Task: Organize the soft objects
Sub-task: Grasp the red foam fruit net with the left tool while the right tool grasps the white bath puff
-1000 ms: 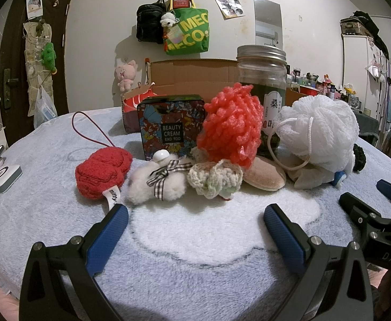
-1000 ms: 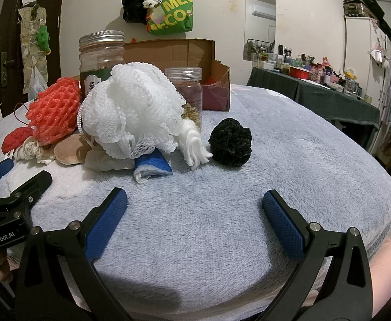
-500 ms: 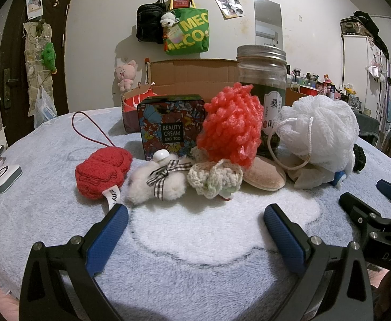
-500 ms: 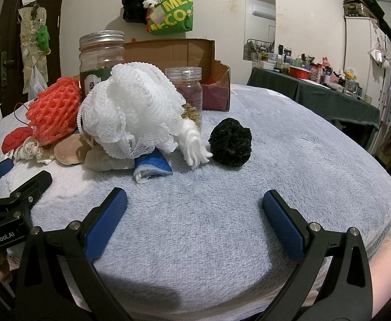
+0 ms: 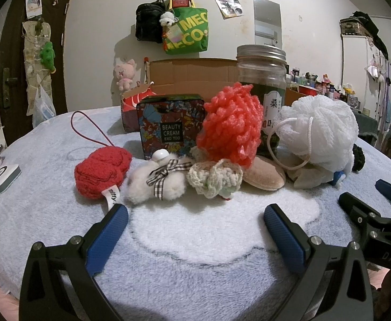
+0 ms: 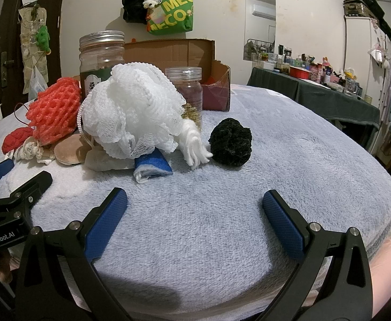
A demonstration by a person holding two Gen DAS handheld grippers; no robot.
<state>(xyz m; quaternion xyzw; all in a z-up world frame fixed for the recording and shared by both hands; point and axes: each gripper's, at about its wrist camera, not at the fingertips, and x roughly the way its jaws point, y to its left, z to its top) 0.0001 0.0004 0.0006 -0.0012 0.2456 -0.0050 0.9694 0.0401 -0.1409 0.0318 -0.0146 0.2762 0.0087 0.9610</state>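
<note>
A row of soft things lies on the grey fleece table: a red knitted pouch (image 5: 101, 169), a white fluffy toy with a checked bow (image 5: 156, 180), a cream crochet piece (image 5: 214, 178), a red foam net (image 5: 231, 127), a tan puff (image 5: 263, 176) and a white mesh bath ball (image 5: 317, 131). The right wrist view adds a blue-white cloth (image 6: 152, 164) and a black pom-pom (image 6: 230, 141). My left gripper (image 5: 195, 219) is open and empty, short of the row. My right gripper (image 6: 195, 200) is open and empty, short of the cloth and pom-pom.
An open cardboard box (image 5: 190, 76) stands behind the row, with a floral tin (image 5: 171, 128), a tall jar (image 5: 260, 75) and a smaller jar (image 6: 187, 91) in front of it. A phone and a white device (image 5: 1, 176) lie at the left edge.
</note>
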